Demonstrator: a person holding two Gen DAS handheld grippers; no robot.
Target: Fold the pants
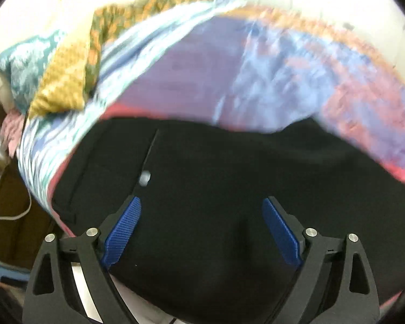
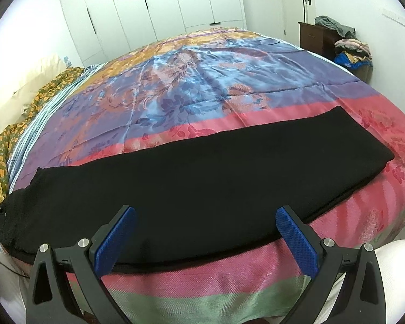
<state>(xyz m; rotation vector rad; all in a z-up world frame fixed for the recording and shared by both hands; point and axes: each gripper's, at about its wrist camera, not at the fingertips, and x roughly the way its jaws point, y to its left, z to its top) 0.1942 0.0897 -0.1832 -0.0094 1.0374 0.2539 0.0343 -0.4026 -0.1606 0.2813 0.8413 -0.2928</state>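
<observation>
Black pants (image 2: 202, 178) lie flat in a long strip across the near side of the bed, one leg on the other. The left wrist view is blurred and shows their waist end (image 1: 216, 189) with a pocket slit and a small pale button (image 1: 144, 177). My left gripper (image 1: 201, 213) is open and empty just above the waist end. My right gripper (image 2: 205, 225) is open and empty over the pants' near edge, around the middle of the strip.
The bed has a glossy floral cover (image 2: 191, 89) in blue, purple and pink. Pillows and patterned cloth (image 1: 62, 81) lie at its left end. A dark cabinet with piled clothes (image 2: 345, 43) stands at the far right. White wardrobes (image 2: 148, 8) line the back wall.
</observation>
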